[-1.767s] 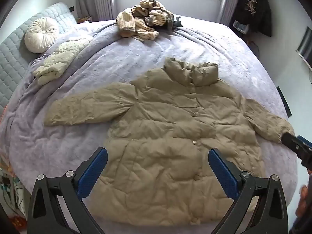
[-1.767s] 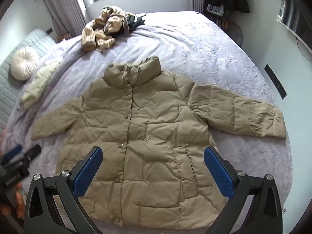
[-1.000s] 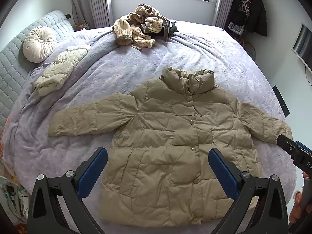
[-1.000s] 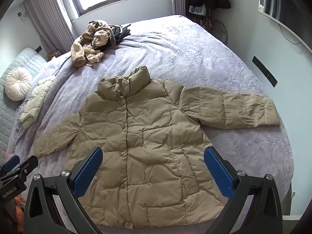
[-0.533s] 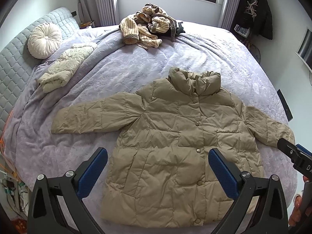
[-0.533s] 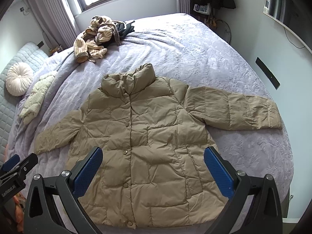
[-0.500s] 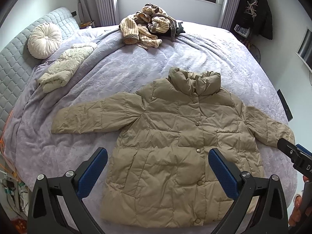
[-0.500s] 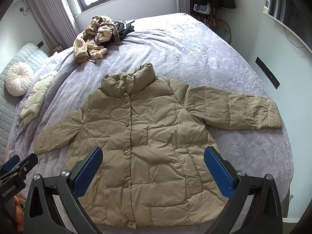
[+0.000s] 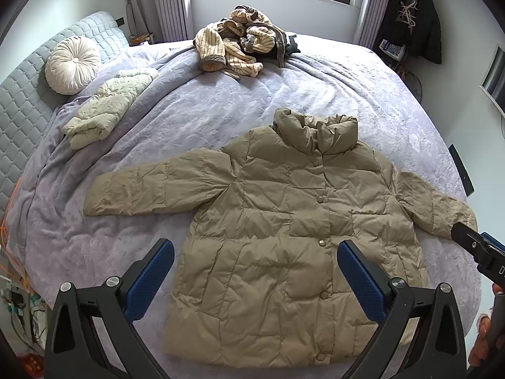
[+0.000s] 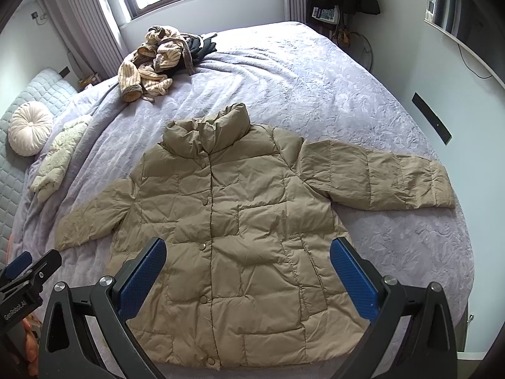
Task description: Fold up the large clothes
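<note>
A tan puffer jacket (image 9: pixel 284 221) lies flat and buttoned on the purple bed, front up, collar far, both sleeves spread out; it also shows in the right wrist view (image 10: pixel 227 221). My left gripper (image 9: pixel 255 252) is open and empty, held above the jacket's lower left hem. My right gripper (image 10: pixel 247 251) is open and empty, above the jacket's lower front. The right gripper's tip shows at the left wrist view's right edge (image 9: pixel 473 246), near the right cuff. The left gripper's tip shows at the right wrist view's left edge (image 10: pixel 28 268).
A pile of striped and dark clothes (image 9: pixel 243 47) lies at the bed's far side. A folded cream jacket (image 9: pixel 107 107) and a round cushion (image 9: pixel 71 64) lie at the left by the quilted headboard (image 9: pixel 19 104). Dark coats (image 9: pixel 416 15) hang at the far right wall.
Both grippers have shifted slightly; the jacket sits a little more to the right in the left wrist view. The jacket itself has not moved and both grippers stay open.
</note>
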Motion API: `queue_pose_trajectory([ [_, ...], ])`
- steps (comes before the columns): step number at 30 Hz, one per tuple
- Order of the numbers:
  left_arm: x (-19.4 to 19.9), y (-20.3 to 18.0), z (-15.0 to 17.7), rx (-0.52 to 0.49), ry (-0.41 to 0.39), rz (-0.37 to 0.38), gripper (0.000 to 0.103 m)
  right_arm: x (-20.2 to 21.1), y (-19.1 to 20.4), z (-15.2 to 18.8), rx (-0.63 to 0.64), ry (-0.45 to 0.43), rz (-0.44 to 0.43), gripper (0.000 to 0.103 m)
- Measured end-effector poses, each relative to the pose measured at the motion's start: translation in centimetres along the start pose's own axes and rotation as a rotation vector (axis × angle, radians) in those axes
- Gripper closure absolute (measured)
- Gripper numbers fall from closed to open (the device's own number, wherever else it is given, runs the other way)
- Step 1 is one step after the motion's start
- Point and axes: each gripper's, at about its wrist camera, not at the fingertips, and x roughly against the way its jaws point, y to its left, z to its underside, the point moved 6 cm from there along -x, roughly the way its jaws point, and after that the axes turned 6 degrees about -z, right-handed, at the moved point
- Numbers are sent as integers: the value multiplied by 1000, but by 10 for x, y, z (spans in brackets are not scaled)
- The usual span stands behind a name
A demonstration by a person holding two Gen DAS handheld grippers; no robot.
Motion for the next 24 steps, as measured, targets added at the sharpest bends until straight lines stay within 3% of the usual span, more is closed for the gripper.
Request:
queue_pose_trajectory([
  [24,-1,4,1,2,4,0,0,0,1,0,0,1,2,0],
])
